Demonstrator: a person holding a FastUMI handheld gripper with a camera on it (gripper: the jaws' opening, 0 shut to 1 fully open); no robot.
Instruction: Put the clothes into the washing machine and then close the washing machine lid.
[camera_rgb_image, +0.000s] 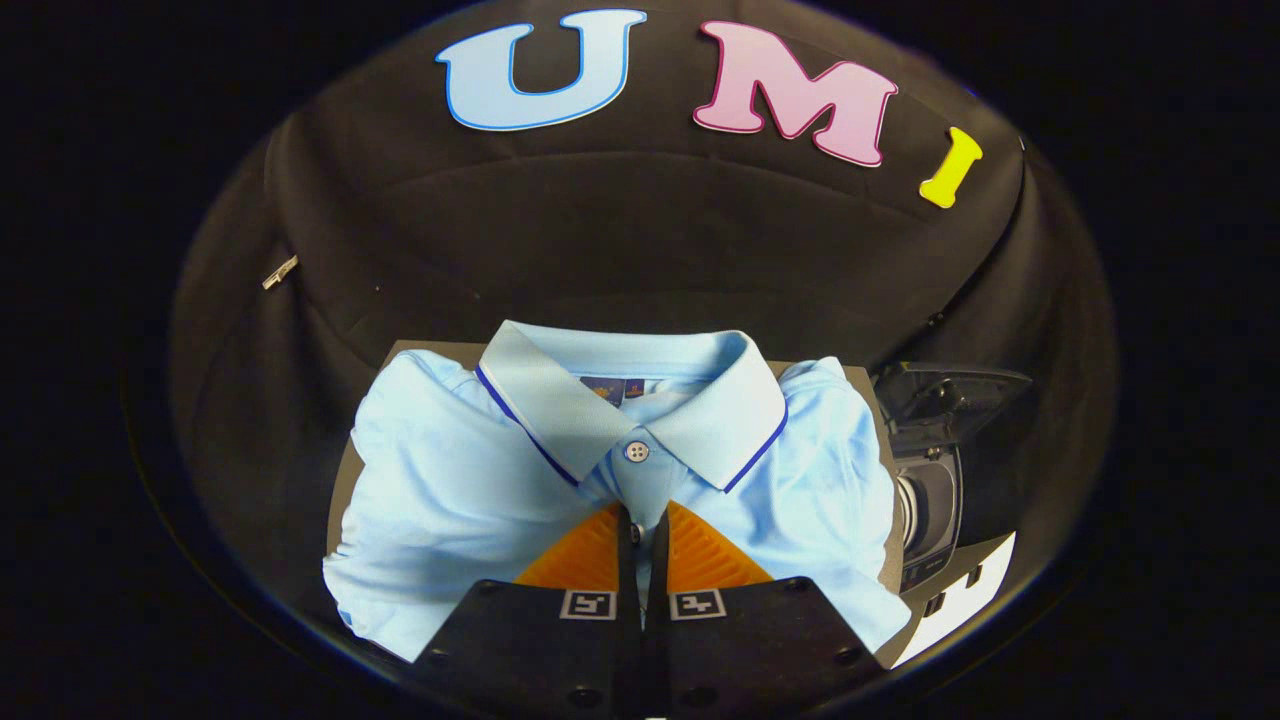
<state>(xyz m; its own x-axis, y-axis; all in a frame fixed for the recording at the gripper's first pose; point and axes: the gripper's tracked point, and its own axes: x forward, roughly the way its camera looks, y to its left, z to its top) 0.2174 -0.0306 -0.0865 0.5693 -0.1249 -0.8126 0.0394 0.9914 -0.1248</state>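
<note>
Hand-held gripper (642, 525) pinched the shirt (450, 480) at its placket below the collar button, probably to lift it toward the washing machine (930, 500) beside it.

The gripper (642, 520) hangs low over the polo shirt (450, 480), pointing toward its collar, its two fingers (600, 550) drawn almost together with a thin strip of the shirt's placket between them, tips just short of the collar button
</note>
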